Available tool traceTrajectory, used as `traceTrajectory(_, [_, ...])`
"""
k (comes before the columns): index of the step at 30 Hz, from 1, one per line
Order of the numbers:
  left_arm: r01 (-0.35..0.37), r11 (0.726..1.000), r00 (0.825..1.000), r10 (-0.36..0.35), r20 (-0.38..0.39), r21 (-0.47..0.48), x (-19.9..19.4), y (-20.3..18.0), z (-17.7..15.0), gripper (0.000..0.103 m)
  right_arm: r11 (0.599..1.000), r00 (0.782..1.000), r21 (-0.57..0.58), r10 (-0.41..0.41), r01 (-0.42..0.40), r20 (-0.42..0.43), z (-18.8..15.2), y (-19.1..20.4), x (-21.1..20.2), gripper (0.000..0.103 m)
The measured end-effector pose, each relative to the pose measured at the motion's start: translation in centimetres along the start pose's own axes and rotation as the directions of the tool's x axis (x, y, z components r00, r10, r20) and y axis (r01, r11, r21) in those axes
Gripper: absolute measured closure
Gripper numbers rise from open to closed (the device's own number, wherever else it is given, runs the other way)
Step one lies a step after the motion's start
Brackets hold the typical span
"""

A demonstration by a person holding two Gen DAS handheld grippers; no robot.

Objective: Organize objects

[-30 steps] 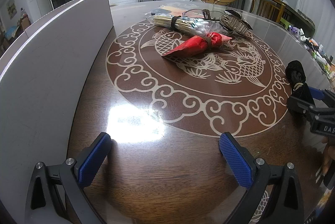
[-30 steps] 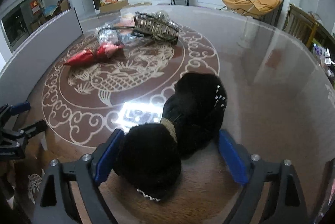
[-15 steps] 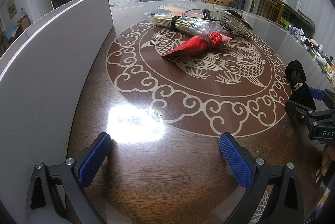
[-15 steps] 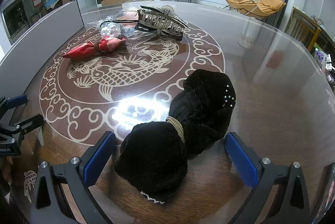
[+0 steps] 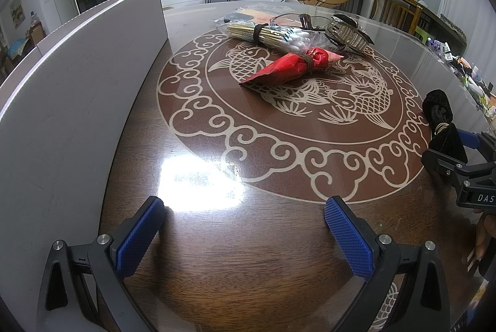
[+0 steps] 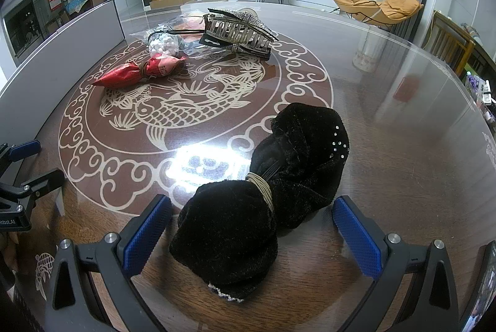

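Velvet bow point(image 6: 266, 201), black, tied at middle with tan cord, laid on glass tabletop point(image 6: 403, 145) between blue pads of right hand-held gripper point(image 6: 251, 226); pads spread wide, not pressed on it. Long axis run diagonally: one lobe toward camera, studded lobe away and right. Left hand-held gripper point(image 5: 241, 223) also held wide, nothing between pads. Counted farther off near fish medallion: one red wrapped packet point(image 5: 291, 68), narrow tip toward left; one bag of cotton swabs point(image 5: 272, 35); one large hair claw point(image 6: 238, 35). White panel point(image 5: 77, 77) seen along left edge.
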State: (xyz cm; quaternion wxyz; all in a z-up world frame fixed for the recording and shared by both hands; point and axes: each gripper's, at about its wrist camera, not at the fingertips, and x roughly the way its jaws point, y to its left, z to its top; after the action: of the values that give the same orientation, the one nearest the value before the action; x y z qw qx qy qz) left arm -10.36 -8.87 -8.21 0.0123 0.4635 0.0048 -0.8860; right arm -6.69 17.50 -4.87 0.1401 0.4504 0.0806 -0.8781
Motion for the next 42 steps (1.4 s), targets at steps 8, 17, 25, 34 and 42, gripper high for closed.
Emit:
traceTrajectory(8, [0.0,1.0,1.0,0.0,0.0,0.0,0.0,0.0,0.0,0.0,1.0,1.0,0.0,0.0,0.0,0.0,0.0,0.0,0.0,0.0])
traceTrajectory(17, [0.0,1.0,1.0,0.0,0.0,0.0,0.0,0.0,0.0,0.0,1.0,1.0,0.0,0.0,0.0,0.0,0.0,0.0,0.0,0.0])
traceTrajectory(25, [0.002,1.0,1.0,-0.002,-0.002,0.0,0.1,0.0,0.0,0.0,1.0,1.0,0.0,0.0,0.0,0.0,0.0,0.0,0.0,0.0])
traceTrajectory(34, [0.106,0.994,0.994,-0.105,-0.007,0.028,0.6,-1.3,7.7,0.0,1.0,1.0,0.0,0.0,0.0,0.0,0.0,0.0,0.1,0.0])
traceTrajectory(42, [0.138,0.947,0.988,-0.111,-0.108,0.289,7.2,-6.3,13.5,0.028,1.0,1.0,0.0,0.0,0.0,0.0,0.0,0.0,0.1,0.0])
